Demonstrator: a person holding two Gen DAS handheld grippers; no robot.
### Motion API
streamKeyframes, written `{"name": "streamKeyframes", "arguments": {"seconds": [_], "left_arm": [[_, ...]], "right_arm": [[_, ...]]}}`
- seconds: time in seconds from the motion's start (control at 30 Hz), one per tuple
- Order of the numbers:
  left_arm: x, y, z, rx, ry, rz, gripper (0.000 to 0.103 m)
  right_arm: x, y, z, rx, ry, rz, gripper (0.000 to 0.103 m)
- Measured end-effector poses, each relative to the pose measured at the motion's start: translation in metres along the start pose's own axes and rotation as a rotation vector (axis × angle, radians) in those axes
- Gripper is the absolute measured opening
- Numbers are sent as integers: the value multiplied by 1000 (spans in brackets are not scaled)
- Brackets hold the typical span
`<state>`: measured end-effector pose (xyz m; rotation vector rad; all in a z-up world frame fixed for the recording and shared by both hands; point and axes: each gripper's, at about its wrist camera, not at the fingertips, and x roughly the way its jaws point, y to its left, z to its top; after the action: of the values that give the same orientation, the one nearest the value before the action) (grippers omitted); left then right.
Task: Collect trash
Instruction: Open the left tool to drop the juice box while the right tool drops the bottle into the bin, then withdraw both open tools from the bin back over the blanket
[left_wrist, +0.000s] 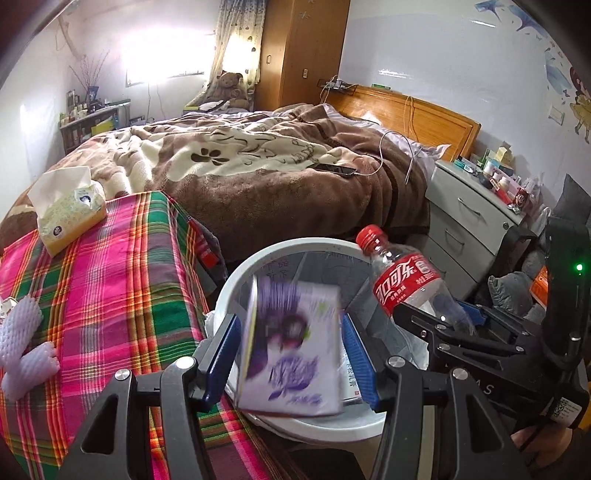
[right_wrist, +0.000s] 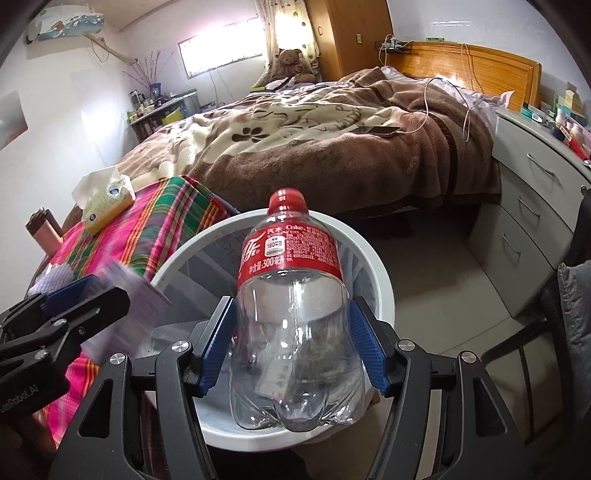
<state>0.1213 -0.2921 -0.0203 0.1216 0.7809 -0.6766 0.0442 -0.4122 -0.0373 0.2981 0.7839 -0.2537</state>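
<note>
One bottle (right_wrist: 291, 306), one purple box (left_wrist: 291, 343), one bin (left_wrist: 295, 430), one tissue pack (left_wrist: 70, 210), two tongs.

A tissue pack (left_wrist: 70, 210) lies on the plaid cloth (left_wrist: 110, 280) beside a bed (left_wrist: 258, 162) bearing a phone (left_wrist: 334, 169).

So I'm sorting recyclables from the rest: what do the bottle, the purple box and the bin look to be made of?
Bottle: clear, glossy thin plastic, see-through, with a red printed label and red cap.
Purple box: probably printed cardboard, with flat faces and sharp edges; it is blurred, so its finish is unclear.
Bin: apparently white smooth plastic, with a rounded moulded rim.
</note>
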Motion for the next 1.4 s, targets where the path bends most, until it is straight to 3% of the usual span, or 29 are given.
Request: {"name": "streamKeyframes", "arguments": {"seconds": [0.07,0.13,0.2,0.57,1.07,1.4], "left_arm": [[1,1,1,-15,-2,-15,67],[1,4,1,-24,-7,-15,70],[1,6,1,-29,-7,-12,70],[-15,22,-5,-47,-27,19,70],[-52,55,-16,-90,-75,76,70],[-87,99,-27,-139,-126,127,70]], "right_arm": [[2,-1,0,0,5,-16,64],[1,-3,0,8,0,-16,70],[0,-5,-1,17,0,-8,75],[-6,4,1,19,-25,6,75],[-25,36,-1,-17,-80,24,75],[-30,75,-4,-65,-106,93,75]]}}
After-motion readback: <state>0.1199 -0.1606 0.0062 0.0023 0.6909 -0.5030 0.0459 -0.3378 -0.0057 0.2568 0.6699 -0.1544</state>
